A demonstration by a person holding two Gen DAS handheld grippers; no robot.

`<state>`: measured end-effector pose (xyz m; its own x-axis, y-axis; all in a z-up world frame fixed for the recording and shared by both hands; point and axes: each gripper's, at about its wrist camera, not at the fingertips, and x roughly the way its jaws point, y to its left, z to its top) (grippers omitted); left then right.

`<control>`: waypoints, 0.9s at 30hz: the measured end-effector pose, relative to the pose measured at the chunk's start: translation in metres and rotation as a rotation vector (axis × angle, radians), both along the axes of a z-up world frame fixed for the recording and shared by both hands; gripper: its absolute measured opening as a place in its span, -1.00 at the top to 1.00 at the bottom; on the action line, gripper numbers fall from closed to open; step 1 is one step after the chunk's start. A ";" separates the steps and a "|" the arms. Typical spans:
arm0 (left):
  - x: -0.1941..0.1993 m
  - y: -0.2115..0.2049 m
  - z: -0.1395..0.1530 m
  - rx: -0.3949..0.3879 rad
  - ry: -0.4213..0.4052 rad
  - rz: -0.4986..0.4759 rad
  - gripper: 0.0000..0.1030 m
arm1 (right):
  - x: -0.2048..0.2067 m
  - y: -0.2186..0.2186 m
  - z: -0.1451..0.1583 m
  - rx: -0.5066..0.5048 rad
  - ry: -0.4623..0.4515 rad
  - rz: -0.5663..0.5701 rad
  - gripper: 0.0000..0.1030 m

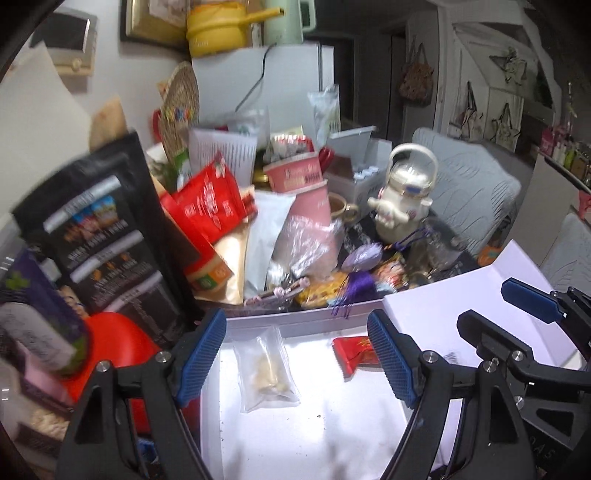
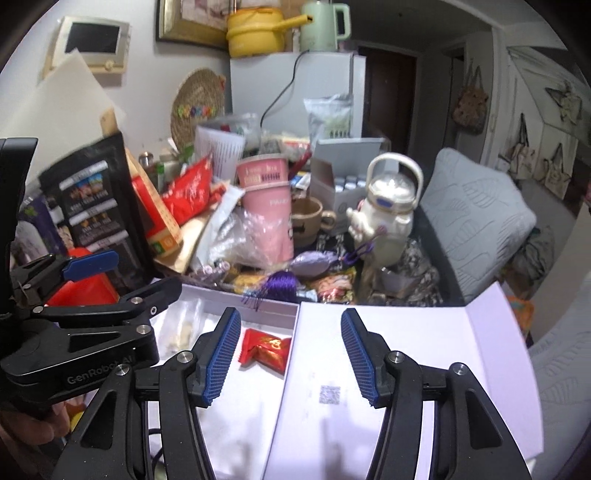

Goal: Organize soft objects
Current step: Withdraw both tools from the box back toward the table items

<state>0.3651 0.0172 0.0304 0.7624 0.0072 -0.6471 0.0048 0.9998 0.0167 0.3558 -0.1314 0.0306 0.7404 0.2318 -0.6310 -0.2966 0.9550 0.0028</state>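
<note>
Clear pouch point(image 1: 266, 369) lies lengthwise in the box point(image 1: 258, 320), jaws apart.

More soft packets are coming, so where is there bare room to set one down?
Free: the white box floor in front of the clear plastic pouch and red foil packet, and the open white lid. Crowded: the pile behind the box.

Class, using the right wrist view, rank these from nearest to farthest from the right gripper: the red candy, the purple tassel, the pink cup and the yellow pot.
1. Red candy: in the white box, just left of the right gripper.
2. Purple tassel: draped over the box's far edge.
3. Pink cup: upright amid the clutter.
4. Yellow pot: atop the fridge.
</note>
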 end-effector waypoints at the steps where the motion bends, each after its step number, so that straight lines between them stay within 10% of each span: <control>1: -0.005 -0.001 0.006 -0.002 -0.012 -0.003 -0.53 | -0.006 -0.001 0.007 0.002 -0.014 -0.002 -0.16; 21: -0.133 0.005 0.082 -0.034 -0.168 -0.033 -0.56 | -0.139 -0.020 0.092 0.033 -0.238 -0.008 -0.65; 27: -0.175 0.013 0.084 -0.014 -0.210 -0.014 -1.00 | -0.177 -0.023 0.096 0.028 -0.273 -0.005 -0.80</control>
